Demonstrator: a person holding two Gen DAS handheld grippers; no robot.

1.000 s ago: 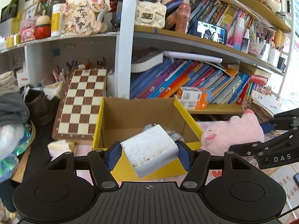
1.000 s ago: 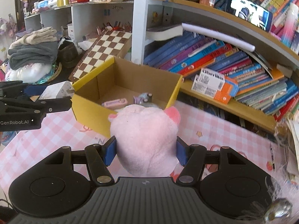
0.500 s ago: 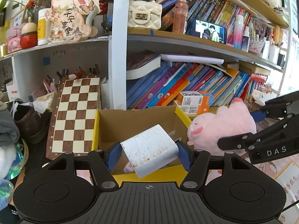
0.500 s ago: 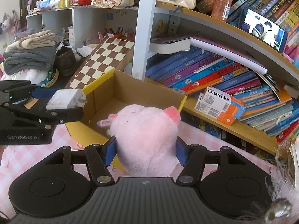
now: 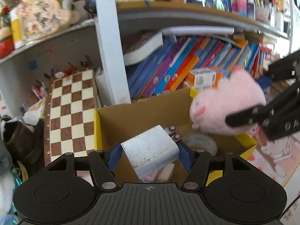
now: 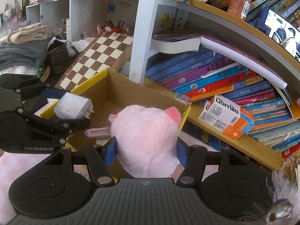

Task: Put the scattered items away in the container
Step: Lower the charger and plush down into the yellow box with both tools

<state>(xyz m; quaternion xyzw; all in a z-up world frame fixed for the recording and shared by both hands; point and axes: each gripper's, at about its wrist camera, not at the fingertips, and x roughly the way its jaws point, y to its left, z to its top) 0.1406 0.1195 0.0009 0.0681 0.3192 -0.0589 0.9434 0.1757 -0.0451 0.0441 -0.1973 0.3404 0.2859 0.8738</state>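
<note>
Left wrist view, left to right. A wooden chessboard (image 5: 71, 112) leans against the shelving at centre left. Just right of it stands the cardboard box (image 5: 142, 116), open-topped with yellow flaps, at frame centre. The left tool (image 5: 150, 154), lower centre, has its blue pads pressed against both sides of a white, scuffed power adapter (image 5: 150, 152), tilted, with its metal prongs pointing away; the adapter is held above the near part of the box. A roll of white tape (image 5: 199, 143) lies inside the box just right of the adapter. At the right, a pink plush pig (image 5: 225, 106) hangs over the box's right wall, clamped in the black right tool (image 5: 262, 116).

Right wrist view, left to right. Folded towels (image 6: 22, 43) lie at upper left. The left tool, marked "GenRobot.AI", enters at centre left with the adapter over the box's left yellow flap. A pink bar-shaped item (image 6: 97, 132) lies on the box floor. The right tool (image 6: 147, 151), lower centre, grips the plush pig from both sides, jaws part-way closed, over the box's near right corner. A white and orange carton (image 6: 226, 118) reading "usmile" rests on the shelf at the right, below slanting books (image 6: 215, 78).
</note>
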